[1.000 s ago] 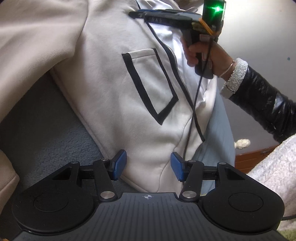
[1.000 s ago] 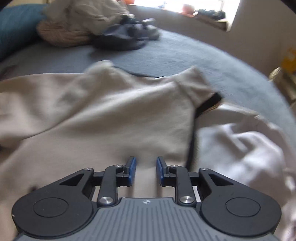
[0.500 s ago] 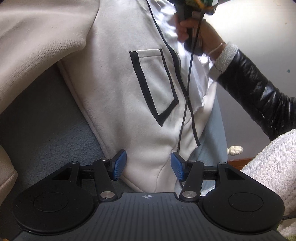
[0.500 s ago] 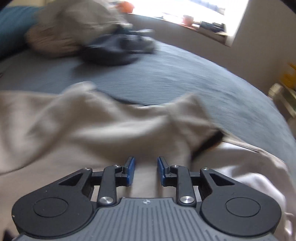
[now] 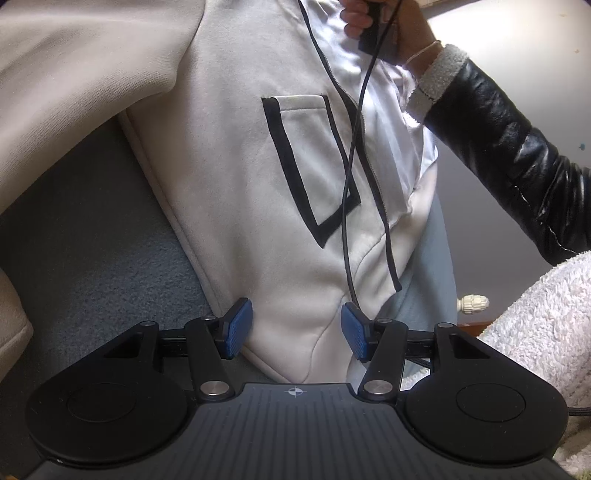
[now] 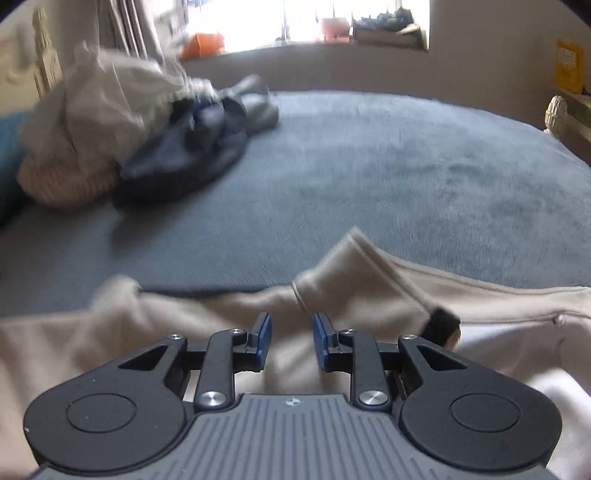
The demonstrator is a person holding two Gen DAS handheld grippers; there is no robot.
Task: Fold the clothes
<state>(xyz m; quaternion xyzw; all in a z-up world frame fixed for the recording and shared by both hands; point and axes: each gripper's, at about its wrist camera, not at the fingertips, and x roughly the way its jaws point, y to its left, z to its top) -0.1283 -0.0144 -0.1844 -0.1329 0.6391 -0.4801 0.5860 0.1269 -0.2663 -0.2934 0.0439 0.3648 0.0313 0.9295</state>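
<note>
A cream zip jacket [image 5: 236, 192] with a black-edged pocket [image 5: 314, 166] lies spread on a grey blanket [image 5: 96, 243]. My left gripper [image 5: 296, 330] is open, its blue pads either side of the jacket's bottom hem. My right gripper [image 6: 291, 341] is open and empty above the jacket's upper part [image 6: 354, 295], near the collar with its black trim [image 6: 441, 326]. The person's right hand [image 5: 391, 26] and black sleeve show at the top of the left wrist view.
A pile of beige and dark clothes [image 6: 147, 140] sits at the far left of the bed. A window ledge [image 6: 325, 37] runs behind it. A white fluffy fabric [image 5: 543, 328] lies right of the left gripper. A black cable [image 5: 351, 177] hangs across the jacket.
The right gripper has moved up along the jacket toward the collar, so more bare blanket shows ahead of it. The left gripper has stayed open at the hem.
</note>
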